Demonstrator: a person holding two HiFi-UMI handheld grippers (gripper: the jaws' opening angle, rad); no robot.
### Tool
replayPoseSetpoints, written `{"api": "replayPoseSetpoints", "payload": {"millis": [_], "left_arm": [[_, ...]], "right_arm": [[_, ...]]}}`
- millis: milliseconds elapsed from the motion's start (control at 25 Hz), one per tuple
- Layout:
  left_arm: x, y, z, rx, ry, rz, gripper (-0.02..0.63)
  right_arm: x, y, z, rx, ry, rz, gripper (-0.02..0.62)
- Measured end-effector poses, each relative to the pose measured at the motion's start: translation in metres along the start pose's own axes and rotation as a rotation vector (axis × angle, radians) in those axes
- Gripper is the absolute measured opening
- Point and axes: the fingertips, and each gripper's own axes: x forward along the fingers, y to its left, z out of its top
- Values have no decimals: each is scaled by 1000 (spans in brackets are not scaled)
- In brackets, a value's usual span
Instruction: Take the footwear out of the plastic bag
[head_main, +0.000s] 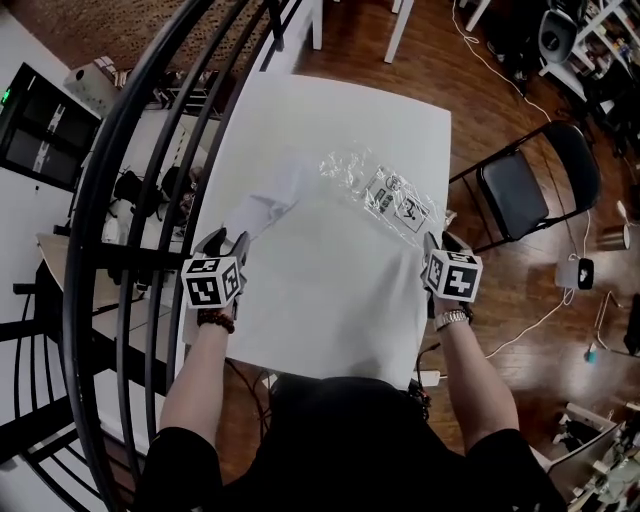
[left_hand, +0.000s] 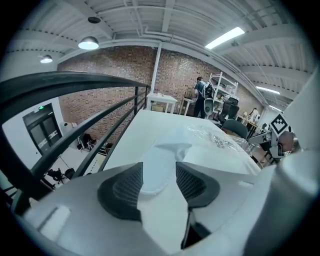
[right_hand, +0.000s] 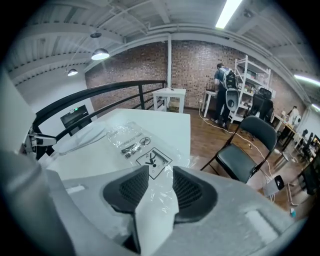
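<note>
Head view, entry 1, footwear (head_main: 268, 205): 1 white, soft, flat piece lying bare on the white table (head_main: 330, 110), on its left half; long axis diagonal, near end toward the person's left, far end pointing up-right at the plastic bag (head_main: 385, 190); no film visible over it, so judged already out of the bag; whether its far tip touches the bag's edge cannot be made out.

Entry 2, plastic bag: clear, crumpled, printed with warning marks; lies flat to the right of the footwear and looks empty.

Entry 3, left gripper (head_main: 228, 240): just beside the footwear's near end and the nearer of the 2 by far; left gripper view shows the jaws spread, the footwear (left_hand: 160, 172) straight ahead along the gap between them, neither pad pressing on it; the bag (left_hand: 210, 136) sits farther off to the right.

Entry 4, right gripper (head_main: 437, 243): at the bag's near right corner, well apart from the footwear; right gripper view shows the jaws parted, the bag's (right_hand: 145, 150) film reaching into the gap but not pinched.

Judgement: any further handling of the footwear falls to the left gripper, approaching along the diagonal from the near end; the right gripper is placed only for the bag.
</note>
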Motion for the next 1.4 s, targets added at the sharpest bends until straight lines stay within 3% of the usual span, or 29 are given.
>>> {"api": "replayPoseSetpoints", "payload": {"millis": [160, 360, 720, 1000, 1400], "left_arm": [[-13, -25, -1, 0, -40, -21, 198], [-30, -85, 1, 44, -83, -75, 136], [-79, -196, 0, 141, -167, -183, 21], [-104, -255, -7, 209, -187, -217, 15], [-136, -298, -17, 251, -227, -209, 15]], "right_arm": [[-10, 25, 2, -91, -39, 58, 130], [-38, 62, 11, -247, -133, 176, -8], [-108, 117, 4, -433, -269, 353, -8], [-146, 130, -4, -480, -345, 433, -8], [-195, 142, -20, -522, -423, 495, -8]]}}
